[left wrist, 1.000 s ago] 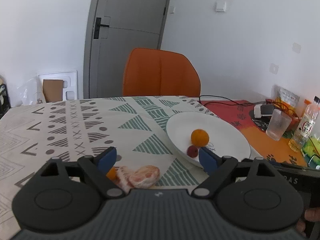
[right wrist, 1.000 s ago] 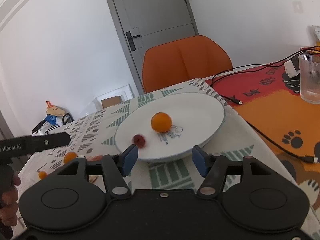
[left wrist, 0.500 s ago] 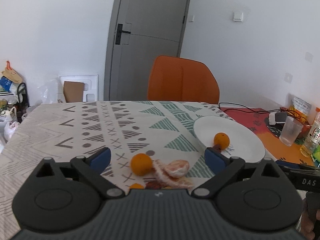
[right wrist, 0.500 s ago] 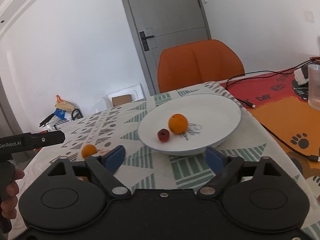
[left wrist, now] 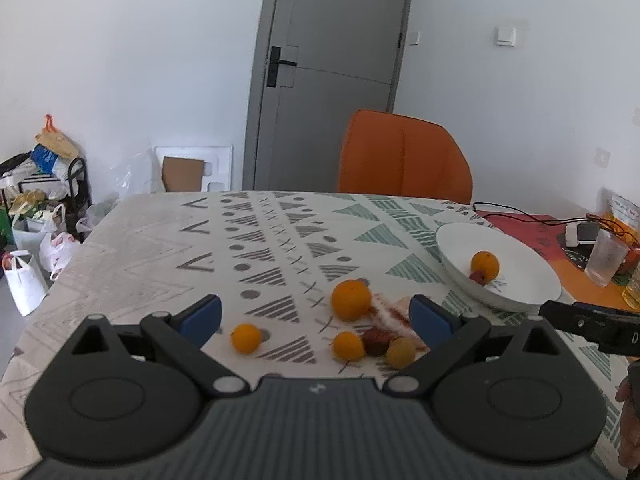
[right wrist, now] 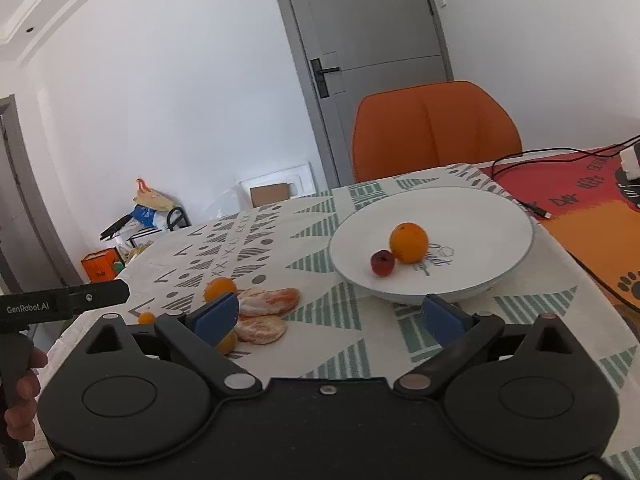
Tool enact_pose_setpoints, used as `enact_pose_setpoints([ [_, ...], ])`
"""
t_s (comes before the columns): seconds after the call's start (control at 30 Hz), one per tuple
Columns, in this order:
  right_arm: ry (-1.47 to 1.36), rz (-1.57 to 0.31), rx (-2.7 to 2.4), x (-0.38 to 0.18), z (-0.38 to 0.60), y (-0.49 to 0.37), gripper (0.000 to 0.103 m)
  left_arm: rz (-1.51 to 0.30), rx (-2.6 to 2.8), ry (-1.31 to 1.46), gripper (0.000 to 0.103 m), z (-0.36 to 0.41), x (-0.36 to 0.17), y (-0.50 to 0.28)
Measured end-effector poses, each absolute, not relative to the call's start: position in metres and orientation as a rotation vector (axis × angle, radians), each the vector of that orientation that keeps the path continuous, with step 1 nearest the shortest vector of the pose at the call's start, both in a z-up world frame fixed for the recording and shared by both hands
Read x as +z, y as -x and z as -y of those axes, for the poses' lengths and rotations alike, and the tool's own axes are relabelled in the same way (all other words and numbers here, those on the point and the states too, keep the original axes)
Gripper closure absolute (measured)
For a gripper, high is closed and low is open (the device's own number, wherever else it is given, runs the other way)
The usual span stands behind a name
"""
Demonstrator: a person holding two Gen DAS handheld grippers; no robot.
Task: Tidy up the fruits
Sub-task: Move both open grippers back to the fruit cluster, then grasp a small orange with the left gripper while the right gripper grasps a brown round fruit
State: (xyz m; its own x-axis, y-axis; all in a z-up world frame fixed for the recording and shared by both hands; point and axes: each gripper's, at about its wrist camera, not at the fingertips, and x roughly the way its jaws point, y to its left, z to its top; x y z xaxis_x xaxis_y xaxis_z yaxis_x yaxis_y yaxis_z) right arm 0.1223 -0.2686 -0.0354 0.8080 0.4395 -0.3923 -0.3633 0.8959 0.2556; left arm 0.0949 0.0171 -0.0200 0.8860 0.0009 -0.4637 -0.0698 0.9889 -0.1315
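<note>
1. The left tool (left wrist: 314, 320) is spread wide, holding nothing, above loose fruit on the tabletop (left wrist: 160, 248).
2. Between its fingers lie a large orange (left wrist: 351, 300), two small oranges, a dark red fruit and a yellowish one.
3. The right tool (right wrist: 332, 316) is likewise spread wide and grips nothing.
4. The white plate (right wrist: 500, 220) ahead of it holds an orange (right wrist: 409, 242) touching a small red fruit (right wrist: 382, 263).
5. Peeled segments (right wrist: 268, 312) lie left of the plate.

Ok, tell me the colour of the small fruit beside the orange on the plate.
Dark red, clearest in the right wrist view.
</note>
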Motion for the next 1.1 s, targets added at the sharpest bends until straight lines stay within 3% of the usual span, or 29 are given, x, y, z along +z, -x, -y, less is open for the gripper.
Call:
enact_pose_setpoints([
  [0.27,-0.149,-0.464,0.462,-0.036,0.254,-0.118,0.007,-0.487,0.062,0.169,0.004,-0.033,-0.025,-0.088],
  [0.47,-0.138,-0.486,0.487,-0.037,0.243,-0.12,0.029,-0.488,0.073,0.185,0.005,-0.042,-0.032,-0.09],
  [0.57,-0.132,-0.503,0.504,-0.039,0.235,-0.122,0.035,-0.501,0.07,0.196,0.006,-0.045,-0.037,-0.094],
  [0.97,-0.093,-0.594,0.573,-0.054,0.194,-0.135,0.06,-0.551,0.051,0.207,0.031,-0.053,-0.055,-0.111],
  [1.1,-0.089,-0.615,0.591,-0.058,0.184,-0.138,0.063,-0.564,0.044,0.21,0.036,-0.055,-0.06,-0.117],
])
